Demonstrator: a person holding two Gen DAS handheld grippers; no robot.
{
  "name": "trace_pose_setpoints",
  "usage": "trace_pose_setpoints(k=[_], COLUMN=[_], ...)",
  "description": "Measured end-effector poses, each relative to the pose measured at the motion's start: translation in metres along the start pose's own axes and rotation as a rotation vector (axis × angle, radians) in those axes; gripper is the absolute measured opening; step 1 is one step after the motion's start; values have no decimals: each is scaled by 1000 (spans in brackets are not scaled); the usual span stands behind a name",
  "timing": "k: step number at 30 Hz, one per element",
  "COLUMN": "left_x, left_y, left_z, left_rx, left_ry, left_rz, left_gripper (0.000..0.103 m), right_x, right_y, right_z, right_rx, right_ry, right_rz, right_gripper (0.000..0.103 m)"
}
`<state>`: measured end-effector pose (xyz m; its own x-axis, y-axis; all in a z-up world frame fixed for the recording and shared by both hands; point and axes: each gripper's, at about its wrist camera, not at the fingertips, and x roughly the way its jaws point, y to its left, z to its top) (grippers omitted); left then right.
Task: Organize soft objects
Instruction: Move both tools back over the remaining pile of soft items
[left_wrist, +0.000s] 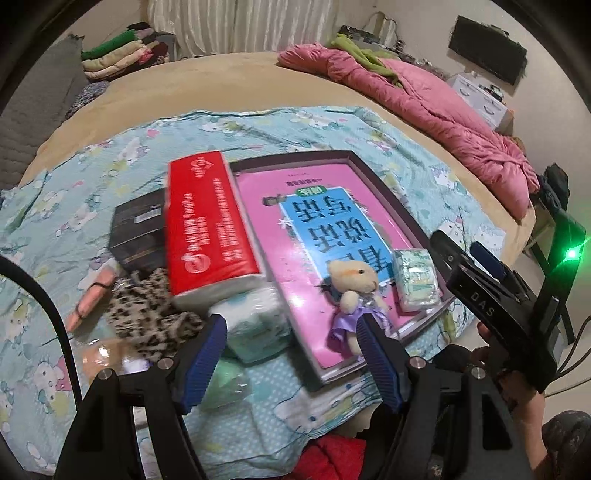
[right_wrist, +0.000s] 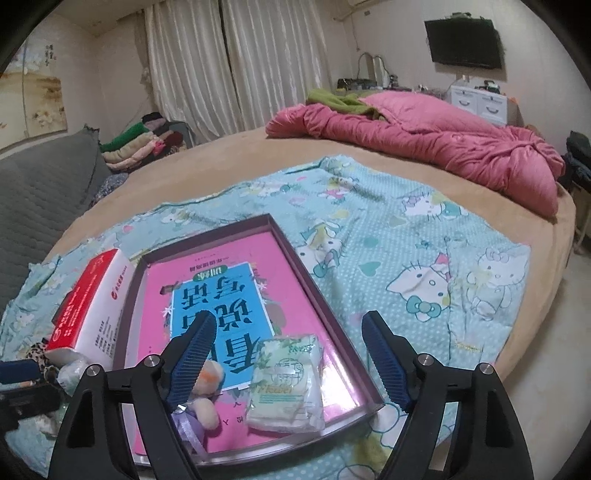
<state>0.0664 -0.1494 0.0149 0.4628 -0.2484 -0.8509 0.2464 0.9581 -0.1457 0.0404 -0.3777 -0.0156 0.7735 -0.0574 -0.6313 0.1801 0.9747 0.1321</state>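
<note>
The left gripper (left_wrist: 291, 354) is hanging with its jaws spread wide and empty over the near edge of the shallow pink-floored box lid (left_wrist: 417, 218), its right finger (left_wrist: 380, 360) crossing the skirt of the small plush doll in a purple dress (left_wrist: 356, 295). The right gripper (right_wrist: 284, 354) is likewise gaping wide and holding nothing, straddling the green-printed tissue pack (right_wrist: 286, 384) that is lying in the lid's near right corner. The doll is lying on its back just left of that pack, its long axis running near to far, head pointing away toward the far side of the bed and feet toward the grippers. The pack's long axis is running roughly the same way, slightly tilted. The red-and-white tissue brick (left_wrist: 210, 225) is sitting propped at a slant against the lid's left wall, over a dark box (left_wrist: 138, 232) and a plastic-wrapped pack (left_wrist: 255, 325), beside a leopard-print cloth (left_wrist: 151, 314). A likely risk: a finger closing on the doll may be snagging only the loose skirt, so it dangles and drops; a careless sweep could also be tipping the slanted brick off its perch or nudging the lid across the Hello Kitty sheet (right_wrist: 424, 266).
</note>
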Motion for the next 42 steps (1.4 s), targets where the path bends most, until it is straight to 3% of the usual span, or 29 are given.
trace_pose_setpoints(k=[8, 26, 37, 42], left_x=[-21, -71, -88, -86], left_y=[35, 124, 168, 183], left_z=[-3, -18, -32, -38], left_rx=[-66, -218, -304, -330], left_ry=[-30, -96, -114, -114], left_rz=[25, 95, 129, 147], left_gripper=[73, 75, 75, 75], right_x=[-19, -88, -114, -113], right_y=[16, 91, 145, 167], right_z=[3, 27, 19, 4], right_rx=[-40, -198, -291, -337], right_ry=[-23, -136, -106, -42], right_rz=[-19, 96, 244, 309], right_gripper=[83, 83, 83, 83])
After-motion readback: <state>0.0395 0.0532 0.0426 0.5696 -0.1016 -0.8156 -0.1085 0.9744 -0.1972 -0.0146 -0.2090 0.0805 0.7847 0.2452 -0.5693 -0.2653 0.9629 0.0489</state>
